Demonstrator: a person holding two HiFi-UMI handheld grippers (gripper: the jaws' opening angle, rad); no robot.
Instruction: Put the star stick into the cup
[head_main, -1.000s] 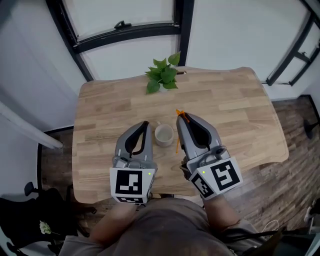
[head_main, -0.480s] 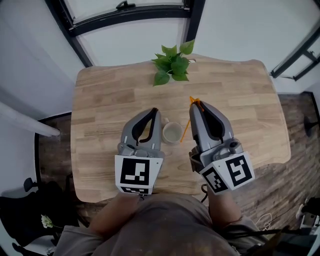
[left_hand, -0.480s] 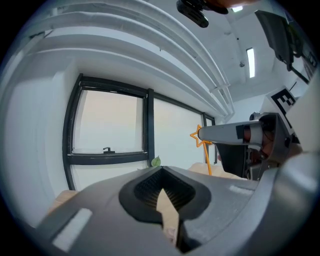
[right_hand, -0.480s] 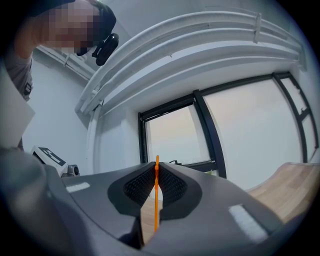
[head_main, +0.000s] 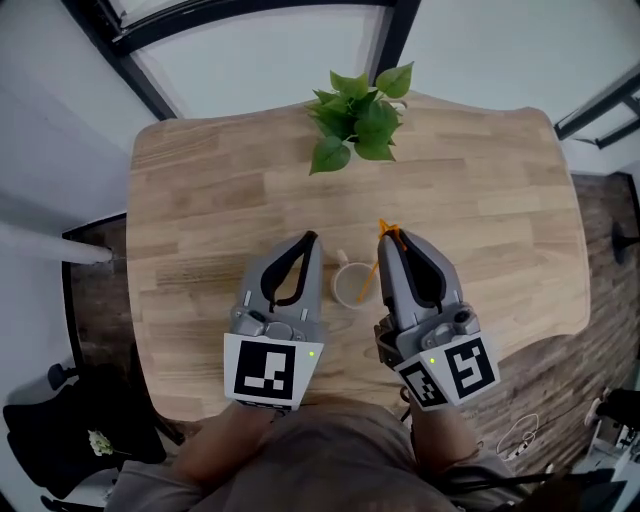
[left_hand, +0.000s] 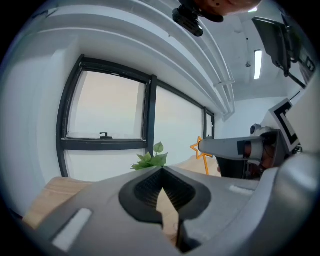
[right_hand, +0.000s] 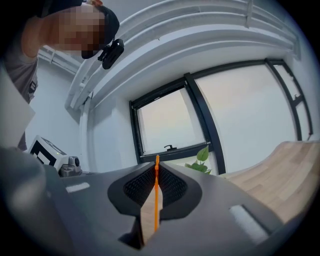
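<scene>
On the wooden table (head_main: 200, 200) stands a small pale cup (head_main: 345, 288), between my two grippers. My right gripper (head_main: 385, 238) is shut on the orange star stick (head_main: 372, 272). The star end pokes out at the jaw tips, and the stick slants down left with its lower end at the cup's right rim. In the right gripper view the star stick (right_hand: 156, 200) runs up between the shut jaws of my right gripper (right_hand: 156, 165). My left gripper (head_main: 311, 238) is shut on nothing, just left of the cup. The left gripper view shows my left gripper (left_hand: 160, 172) and the star stick (left_hand: 200, 148) at right.
A small green potted plant (head_main: 358, 115) stands at the table's far edge. Behind the table are white walls and black-framed windows (left_hand: 107, 112). Dark floor (head_main: 95, 290) shows to the left of the table and wood floor to the right.
The stick's lower end has moved from beside the cup's right to its right rim. Both grippers and the cup sit lower in the head view as the head moved.
</scene>
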